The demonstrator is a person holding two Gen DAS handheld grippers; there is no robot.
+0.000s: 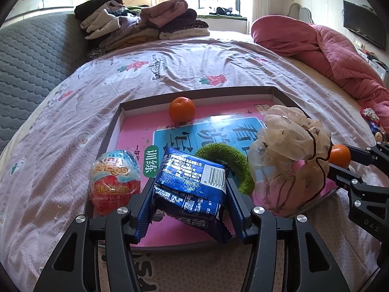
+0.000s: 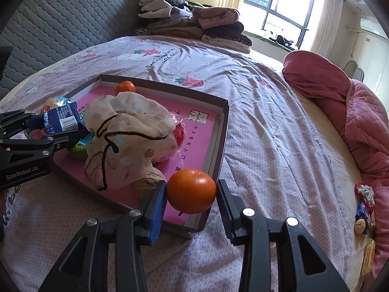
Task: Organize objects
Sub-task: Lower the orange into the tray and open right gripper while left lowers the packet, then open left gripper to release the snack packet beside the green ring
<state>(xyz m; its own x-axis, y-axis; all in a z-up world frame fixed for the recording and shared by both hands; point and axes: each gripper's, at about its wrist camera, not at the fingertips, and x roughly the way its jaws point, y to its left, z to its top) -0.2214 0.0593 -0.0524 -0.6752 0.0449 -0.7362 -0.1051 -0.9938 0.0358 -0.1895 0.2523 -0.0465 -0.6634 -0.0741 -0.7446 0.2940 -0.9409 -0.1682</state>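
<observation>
My left gripper [image 1: 189,191] is shut on a blue snack packet [image 1: 192,177], held tilted just above the near part of a shallow cardboard box [image 1: 194,91] with a pink printed floor. Inside the box lie a tangerine [image 1: 182,109], a wrapped toy egg [image 1: 114,180], a green fuzzy ring [image 1: 233,160] and a cream drawstring cloth bag [image 1: 289,150]. My right gripper [image 2: 191,192] is shut on a second tangerine [image 2: 191,191] over the box's near right corner [image 2: 209,209]. In the right wrist view the left gripper [image 2: 56,126] and packet [image 2: 62,118] show at the left.
The box rests on a bed with a strawberry-print sheet [image 1: 170,68]. Folded clothes [image 1: 141,22] are stacked at the far side, a grey quilted headboard [image 1: 29,60] at the left, a pink quilt [image 1: 328,48] at the right. Small wrapped snacks [image 2: 363,206] lie by the quilt.
</observation>
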